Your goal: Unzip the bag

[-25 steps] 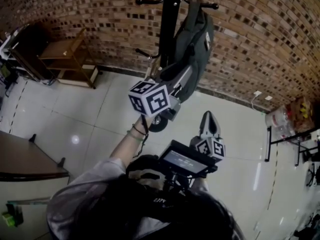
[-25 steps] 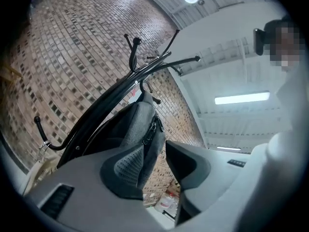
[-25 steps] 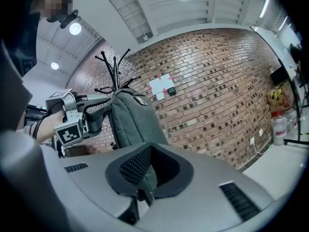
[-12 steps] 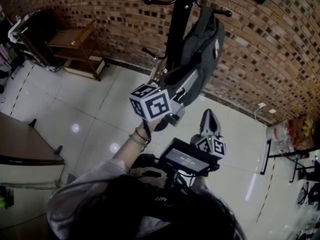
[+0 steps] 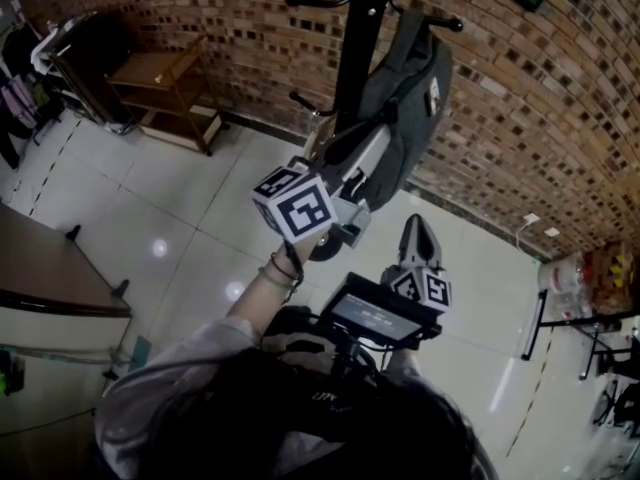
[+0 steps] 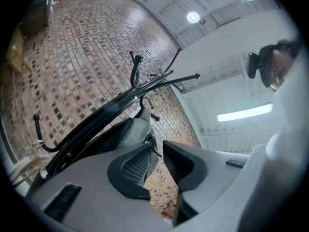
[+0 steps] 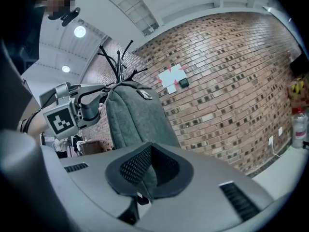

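Note:
A grey backpack [image 5: 408,108] hangs from a black coat stand [image 5: 358,48] in front of a brick wall. My left gripper [image 5: 352,163] is raised against the bag's left side, beside the pole. In the left gripper view its jaws [image 6: 158,150] are closing with a gap still between the pads; the bag's grey edge [image 6: 134,131] with a small dark tab lies just past the tips, and no pad presses on it. My right gripper [image 5: 418,230] sits lower, pointing up at the backpack [image 7: 135,117], its jaws [image 7: 150,150] shut with nothing between them.
A wooden shelf unit [image 5: 165,88] stands at the wall to the left. A dark table edge [image 5: 50,283] is near my left. Bottles and a black rack [image 5: 585,268] stand at the right. The floor is glossy white tile [image 5: 180,218].
The left gripper has stayed against the bag's left side, its marker cube drifting slightly left. The head view has shifted a little. The right gripper has not moved.

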The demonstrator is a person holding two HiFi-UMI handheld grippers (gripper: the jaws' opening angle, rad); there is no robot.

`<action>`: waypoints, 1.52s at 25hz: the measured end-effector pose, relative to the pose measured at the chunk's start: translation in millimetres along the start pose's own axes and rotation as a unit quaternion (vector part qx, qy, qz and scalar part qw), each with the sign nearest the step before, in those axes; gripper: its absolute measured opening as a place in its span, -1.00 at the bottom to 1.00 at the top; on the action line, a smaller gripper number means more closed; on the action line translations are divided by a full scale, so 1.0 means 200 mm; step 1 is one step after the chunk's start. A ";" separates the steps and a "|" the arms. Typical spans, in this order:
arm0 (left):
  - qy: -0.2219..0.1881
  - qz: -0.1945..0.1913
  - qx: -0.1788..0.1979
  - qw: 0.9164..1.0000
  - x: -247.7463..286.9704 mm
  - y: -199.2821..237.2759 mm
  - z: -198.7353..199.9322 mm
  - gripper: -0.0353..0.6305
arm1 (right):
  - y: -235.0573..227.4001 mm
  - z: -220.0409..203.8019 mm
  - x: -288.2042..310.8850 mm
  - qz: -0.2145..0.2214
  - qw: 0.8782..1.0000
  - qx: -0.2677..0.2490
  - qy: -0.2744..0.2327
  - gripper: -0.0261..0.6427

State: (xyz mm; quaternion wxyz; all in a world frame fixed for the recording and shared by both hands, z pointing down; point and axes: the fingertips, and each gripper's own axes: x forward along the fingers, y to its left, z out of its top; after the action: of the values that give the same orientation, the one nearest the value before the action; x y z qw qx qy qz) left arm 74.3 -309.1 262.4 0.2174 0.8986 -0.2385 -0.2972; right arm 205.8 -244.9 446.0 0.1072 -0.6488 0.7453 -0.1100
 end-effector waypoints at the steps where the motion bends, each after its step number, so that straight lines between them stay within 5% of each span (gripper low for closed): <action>1: 0.002 0.000 0.001 1.000 0.01 0.00 0.00 -0.62 | -0.01 0.00 0.00 0.001 1.000 0.002 -0.001 -0.93; 8: 0.007 0.034 0.003 0.999 0.04 0.04 -0.02 -0.78 | -0.07 -0.01 -0.02 0.001 1.000 0.009 0.001 -0.93; 15: -0.012 0.050 -0.038 0.998 0.01 0.06 0.00 -0.87 | -0.11 -0.01 -0.03 -0.001 1.000 0.015 0.002 -0.93; 22: 0.010 0.075 0.023 0.997 0.00 0.06 -0.02 -0.87 | -0.11 -0.03 -0.02 0.007 1.000 0.013 0.009 -0.93; 38: 0.024 0.081 0.051 0.995 -0.08 0.10 -0.09 -0.87 | -0.08 -0.06 -0.01 0.018 0.999 0.016 0.022 -0.93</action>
State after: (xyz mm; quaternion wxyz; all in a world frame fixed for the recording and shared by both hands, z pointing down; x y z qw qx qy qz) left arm 68.5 -312.6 293.3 0.2008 0.8930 -0.3200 -0.2445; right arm 217.3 -244.5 463.3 0.1036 -0.6312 0.7568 -0.1344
